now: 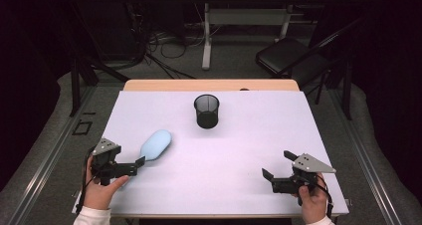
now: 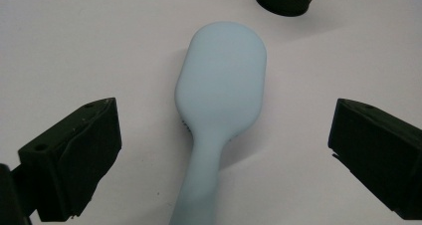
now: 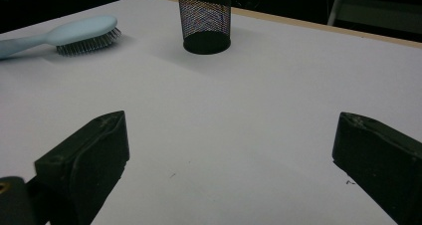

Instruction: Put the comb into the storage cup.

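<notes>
High view: light blue hairbrush lies on the table, left gripper at its handle, right gripper wide open, nothing between its jaws. Left gripper view: jaws wide apart, hairbrush handle between them, untouched. Right gripper view: hairbrush bristles down beside the mesh cup.

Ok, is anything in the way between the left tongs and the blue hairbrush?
Nothing visible. The left tongs stand open with the hairbrush handle lying between the jaws, untouched. The mesh cup stands farther back on the table, well apart.
</notes>
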The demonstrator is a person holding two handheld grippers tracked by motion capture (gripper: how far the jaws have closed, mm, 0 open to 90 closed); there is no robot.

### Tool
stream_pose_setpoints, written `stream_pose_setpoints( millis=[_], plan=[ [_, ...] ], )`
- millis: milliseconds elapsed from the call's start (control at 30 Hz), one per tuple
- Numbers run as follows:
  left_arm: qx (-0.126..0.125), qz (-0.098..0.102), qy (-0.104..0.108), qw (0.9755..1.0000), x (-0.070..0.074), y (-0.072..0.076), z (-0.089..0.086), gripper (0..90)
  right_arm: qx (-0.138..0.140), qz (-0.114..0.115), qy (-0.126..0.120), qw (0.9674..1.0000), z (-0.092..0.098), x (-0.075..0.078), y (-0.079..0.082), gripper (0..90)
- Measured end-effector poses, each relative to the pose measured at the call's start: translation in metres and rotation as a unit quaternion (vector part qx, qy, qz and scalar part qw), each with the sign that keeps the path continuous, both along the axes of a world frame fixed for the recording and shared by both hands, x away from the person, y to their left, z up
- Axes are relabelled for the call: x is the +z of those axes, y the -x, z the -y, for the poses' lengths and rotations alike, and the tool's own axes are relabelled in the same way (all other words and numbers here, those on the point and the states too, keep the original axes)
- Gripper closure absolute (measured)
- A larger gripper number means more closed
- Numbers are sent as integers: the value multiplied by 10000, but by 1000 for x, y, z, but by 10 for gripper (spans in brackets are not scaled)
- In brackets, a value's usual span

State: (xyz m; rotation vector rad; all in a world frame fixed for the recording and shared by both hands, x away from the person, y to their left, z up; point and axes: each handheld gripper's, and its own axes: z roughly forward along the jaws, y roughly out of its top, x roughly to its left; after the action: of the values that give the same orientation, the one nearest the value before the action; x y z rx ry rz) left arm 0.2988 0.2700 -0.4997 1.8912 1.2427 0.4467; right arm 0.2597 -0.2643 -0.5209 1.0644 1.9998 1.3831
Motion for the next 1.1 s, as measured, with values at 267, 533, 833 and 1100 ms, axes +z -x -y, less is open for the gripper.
stream_pose_setpoints(
  millis=[267,533,833,1100],
  plan=[
    [-50,-194,29,9998,5,-4,-1,5,-3,-2,2,10000,0,0,0,11],
    [-8,-432,-91,9990,11,-10,-2,5,3,-11,13,10000,0,-1,-1,11],
    [-161,-639,-206,9976,15,-17,0,6,-3,-16,1,10000,0,-1,-1,11],
    [-336,-834,-664,9937,18,-23,3,25,7,-18,5,10000,0,-1,-1,11]
  ],
)
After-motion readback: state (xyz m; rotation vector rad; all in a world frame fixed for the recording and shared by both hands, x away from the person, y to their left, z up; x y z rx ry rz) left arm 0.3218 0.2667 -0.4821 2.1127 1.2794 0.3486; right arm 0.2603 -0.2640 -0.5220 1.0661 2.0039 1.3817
